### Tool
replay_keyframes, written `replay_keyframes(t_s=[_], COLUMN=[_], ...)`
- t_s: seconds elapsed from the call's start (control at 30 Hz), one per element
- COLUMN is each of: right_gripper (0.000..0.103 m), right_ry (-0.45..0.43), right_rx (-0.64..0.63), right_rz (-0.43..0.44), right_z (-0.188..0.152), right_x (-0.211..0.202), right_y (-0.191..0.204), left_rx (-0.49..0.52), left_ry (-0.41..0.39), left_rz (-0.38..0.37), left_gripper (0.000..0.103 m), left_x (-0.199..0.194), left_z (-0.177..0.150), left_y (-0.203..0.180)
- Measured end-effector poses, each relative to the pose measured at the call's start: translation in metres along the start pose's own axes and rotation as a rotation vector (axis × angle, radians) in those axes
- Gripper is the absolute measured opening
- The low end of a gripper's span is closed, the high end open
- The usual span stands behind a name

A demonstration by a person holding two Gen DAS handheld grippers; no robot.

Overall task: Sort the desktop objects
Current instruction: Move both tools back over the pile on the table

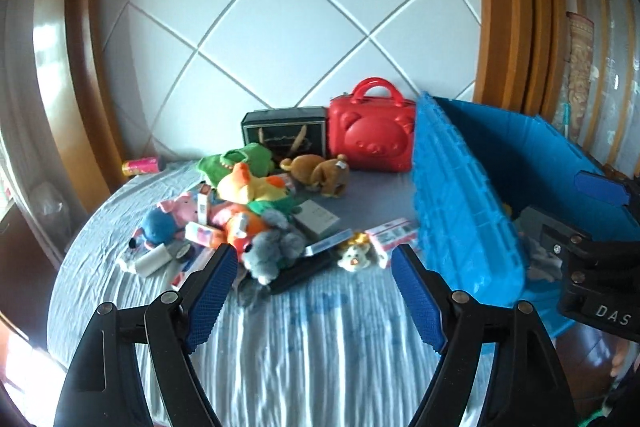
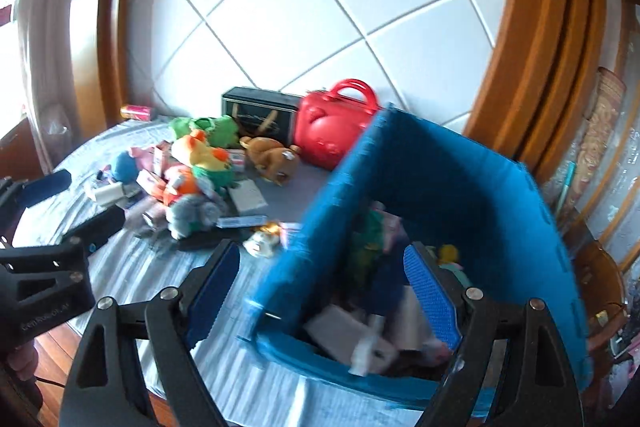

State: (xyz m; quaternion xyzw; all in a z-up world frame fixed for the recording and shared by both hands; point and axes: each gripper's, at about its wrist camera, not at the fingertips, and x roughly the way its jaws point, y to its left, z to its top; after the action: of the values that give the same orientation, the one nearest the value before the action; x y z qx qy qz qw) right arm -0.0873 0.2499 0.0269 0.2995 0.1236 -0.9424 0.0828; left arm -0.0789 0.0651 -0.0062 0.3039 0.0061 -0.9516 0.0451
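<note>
My table wears a wrinkled pale blue cloth, and its right edge carries the biggest thing here, a blue crate, open at the top. Inside it I see a jumble of boxes, paper and soft toys, too blurred to tell apart. At the far edge, against the wall, a red bear-faced case stands upright with a dark box touching its left side. A pink can lies on its side at the far left corner.

The pile of toys spreads over the middle of the table: a green plush and a yellow-orange one at the back, a brown bear lying just in front of the red case, a grey plush at the near side, a blue and pink one on the left, with small cartons and cards mixed among them. A little white figure sits between the pile and the crate.

My left gripper hangs above the near part of the table, fingers wide apart and holding nothing. My right gripper is over the crate's near corner, fingers spread, empty too, one finger outside the wall and one over the inside.
</note>
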Motion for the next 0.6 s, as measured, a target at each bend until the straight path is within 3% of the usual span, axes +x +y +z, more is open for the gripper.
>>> replay_keyframes(t_s=[0.17, 0.2, 0.23, 0.37, 0.6], right_gripper=[0.085, 0.091, 0.103, 0.103, 0.103], right_ry=[-0.02, -0.016, -0.012, 0.025, 0.192], right_rx=[0.003, -0.001, -0.011, -0.044, -0.048], right_rz=[0.094, 0.11, 0.127, 0.197, 0.343], right_z=[0.012, 0.015, 0.018, 0.023, 0.023], right_x=[0.023, 0.031, 0.041, 0.081, 0.186], right_y=[0.055, 0.065, 0.075, 0.108, 0.153], left_rx=[-0.071, -0.087, -0.103, -0.146, -0.176], left_ry=[0.094, 0.106, 0.121, 0.205, 0.336], left_rz=[0.056, 0.072, 0.088, 0.167, 0.312], left_gripper=[0.08, 0.08, 0.08, 0.08, 0.08], left_x=[0.038, 0.045, 0.054, 0.091, 0.147], left_z=[-0.017, -0.02, -0.024, -0.036, -0.059], left_y=[0.054, 0.065, 0.075, 0.111, 0.174])
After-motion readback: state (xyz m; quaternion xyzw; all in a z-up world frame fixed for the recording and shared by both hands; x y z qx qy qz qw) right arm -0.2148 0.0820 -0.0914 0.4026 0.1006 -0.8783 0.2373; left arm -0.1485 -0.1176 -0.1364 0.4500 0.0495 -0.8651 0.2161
